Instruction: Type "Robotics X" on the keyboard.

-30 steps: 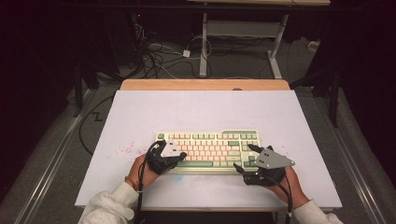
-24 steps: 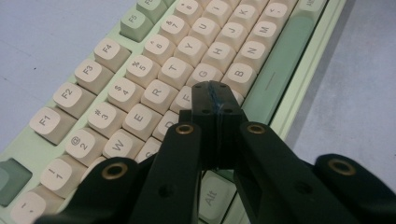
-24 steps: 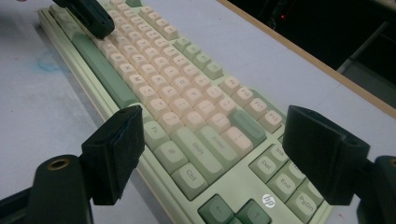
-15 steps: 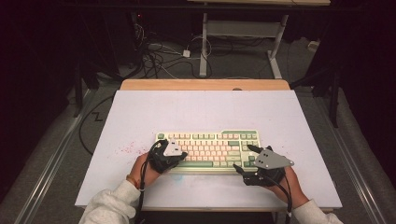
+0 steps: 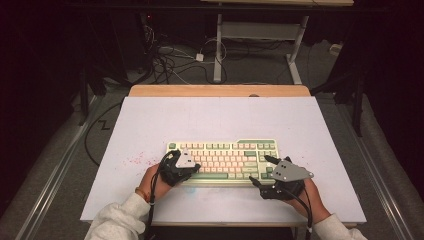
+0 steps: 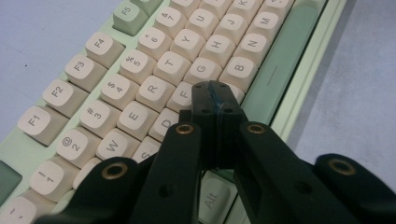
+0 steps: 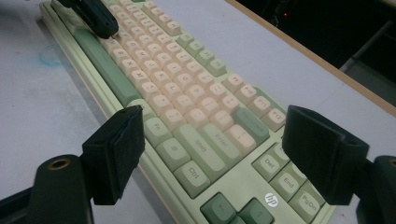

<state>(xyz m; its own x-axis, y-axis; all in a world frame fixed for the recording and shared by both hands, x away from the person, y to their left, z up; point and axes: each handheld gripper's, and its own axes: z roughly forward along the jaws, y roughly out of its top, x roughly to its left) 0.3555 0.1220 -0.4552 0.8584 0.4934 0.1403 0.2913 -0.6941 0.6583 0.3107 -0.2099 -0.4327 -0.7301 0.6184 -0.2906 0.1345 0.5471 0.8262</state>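
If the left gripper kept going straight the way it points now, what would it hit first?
Most likely the keyboard itself. The left gripper, jaws closed, angles down at the letter keys, its tip over the F and V area beside the spacebar. Whether it already touches a key is unclear.

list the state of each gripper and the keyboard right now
left gripper: jaws shut, tips down over the F and V keys
right gripper: jaws wide open, nothing between them, at the keyboard's right end
keyboard: flat on the white table, all visible keycaps in place
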